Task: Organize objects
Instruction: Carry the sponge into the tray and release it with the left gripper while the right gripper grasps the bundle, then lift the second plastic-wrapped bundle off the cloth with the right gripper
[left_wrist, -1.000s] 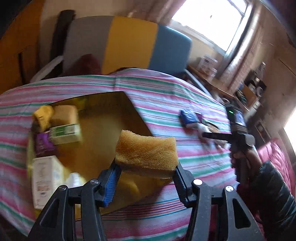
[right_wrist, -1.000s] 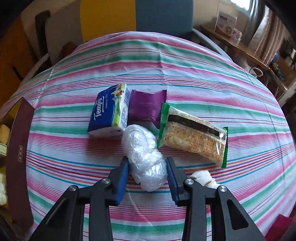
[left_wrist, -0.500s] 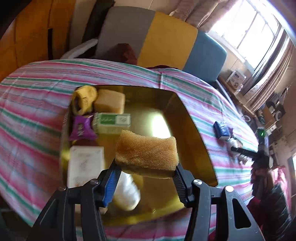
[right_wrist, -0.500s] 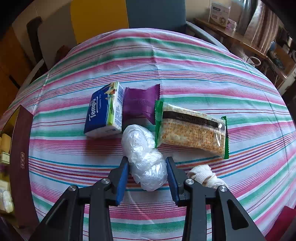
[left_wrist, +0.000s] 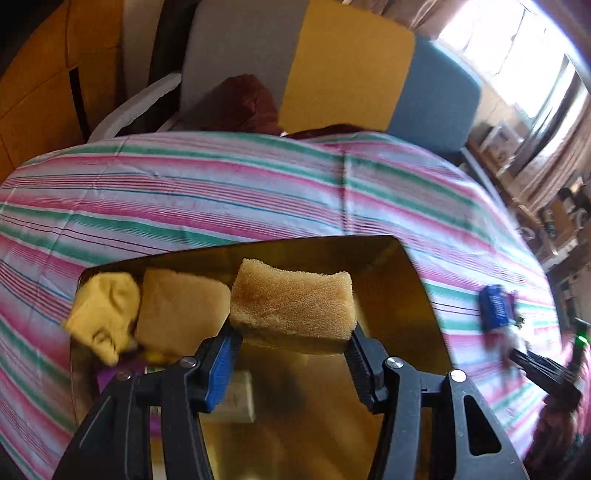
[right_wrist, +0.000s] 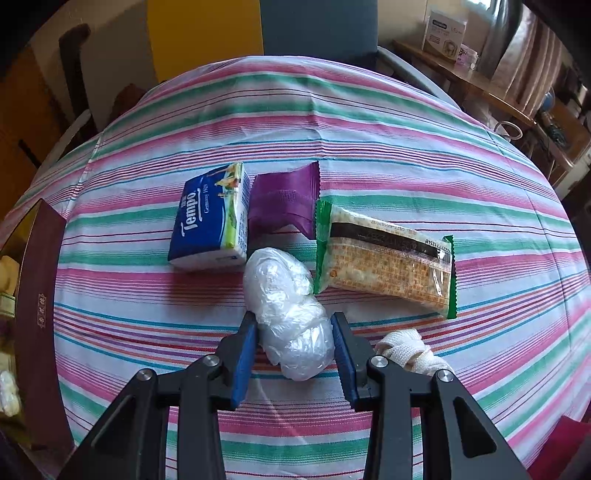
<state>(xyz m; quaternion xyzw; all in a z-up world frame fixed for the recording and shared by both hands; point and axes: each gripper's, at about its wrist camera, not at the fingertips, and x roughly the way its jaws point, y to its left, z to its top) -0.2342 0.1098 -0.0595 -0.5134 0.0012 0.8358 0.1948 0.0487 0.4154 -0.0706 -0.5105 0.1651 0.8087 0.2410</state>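
Note:
My left gripper (left_wrist: 291, 332) is shut on a tan sponge (left_wrist: 291, 299) and holds it over the gold-lined box (left_wrist: 402, 295). In the box's far left corner lie a second sponge (left_wrist: 181, 306) and a yellow cloth (left_wrist: 103, 314). My right gripper (right_wrist: 293, 332) points down at the striped tablecloth, shut on a crumpled clear plastic bag bundle (right_wrist: 288, 314) that rests on the cloth. Around the bundle lie a blue Tempo tissue pack (right_wrist: 210, 221), a purple packet (right_wrist: 284, 203), a green-edged cracker pack (right_wrist: 388, 266) and a white woven strap (right_wrist: 410, 350).
A purple packet (left_wrist: 107, 376) and a white box (left_wrist: 240, 395) lie in the gold box behind my left fingers. The box's dark red wall (right_wrist: 40, 295) stands at the left of the right wrist view. A grey, yellow and blue chair back (left_wrist: 332, 70) rises beyond the table.
My left gripper has carried the sponge over the box toward its far end, and the box's far corner items now sit close. The right gripper and plastic bundle have stayed put.

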